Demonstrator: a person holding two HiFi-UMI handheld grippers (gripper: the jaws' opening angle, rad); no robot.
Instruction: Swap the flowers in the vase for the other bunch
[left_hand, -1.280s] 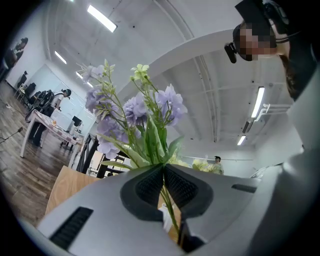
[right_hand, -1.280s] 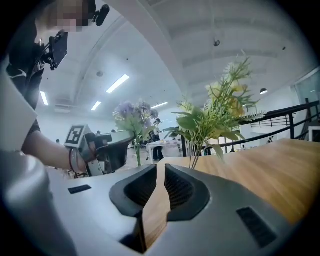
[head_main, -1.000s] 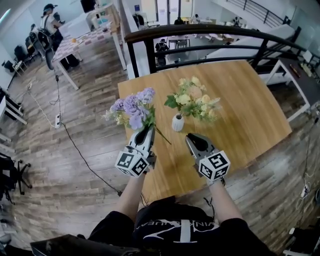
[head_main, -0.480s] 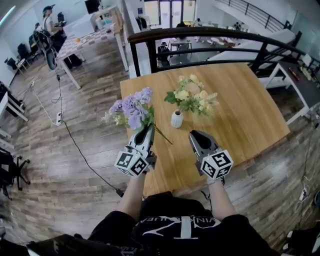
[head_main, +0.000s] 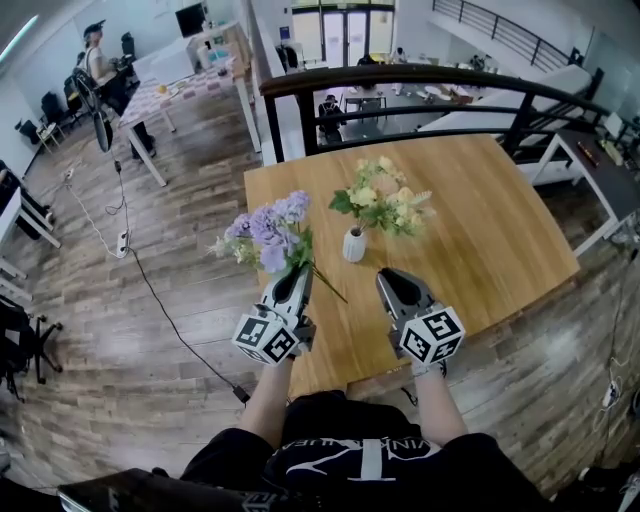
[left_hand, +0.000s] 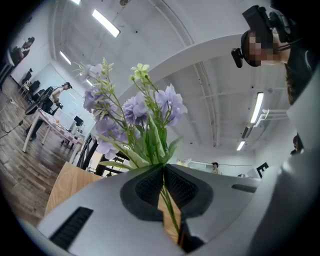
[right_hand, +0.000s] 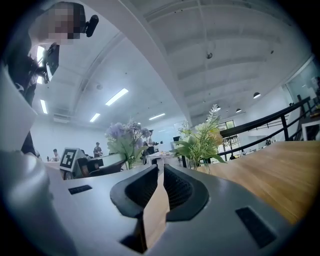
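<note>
My left gripper (head_main: 298, 272) is shut on the green stems of a purple flower bunch (head_main: 270, 228), held upright over the left part of the wooden table (head_main: 490, 240). In the left gripper view the stems run between the pads of my left gripper (left_hand: 163, 167) and the purple flower bunch (left_hand: 135, 110) rises above them. A small white vase (head_main: 354, 245) holds a yellow and white bunch (head_main: 385, 203), just ahead of both grippers. My right gripper (head_main: 388, 275) is shut and empty, right of the vase's base. In the right gripper view my right gripper (right_hand: 160, 165) points at the yellow and white bunch (right_hand: 202, 142).
A black railing (head_main: 420, 80) runs behind the table's far edge, with a lower floor beyond it. A cable (head_main: 170, 320) lies on the wood floor at left. More tables and people are far off at upper left. The table's near edge (head_main: 330, 375) is close to my body.
Both grippers sit slightly lower in the head view, nearer the table's front edge. The purple bunch stays in the left gripper. The vase has not moved.
</note>
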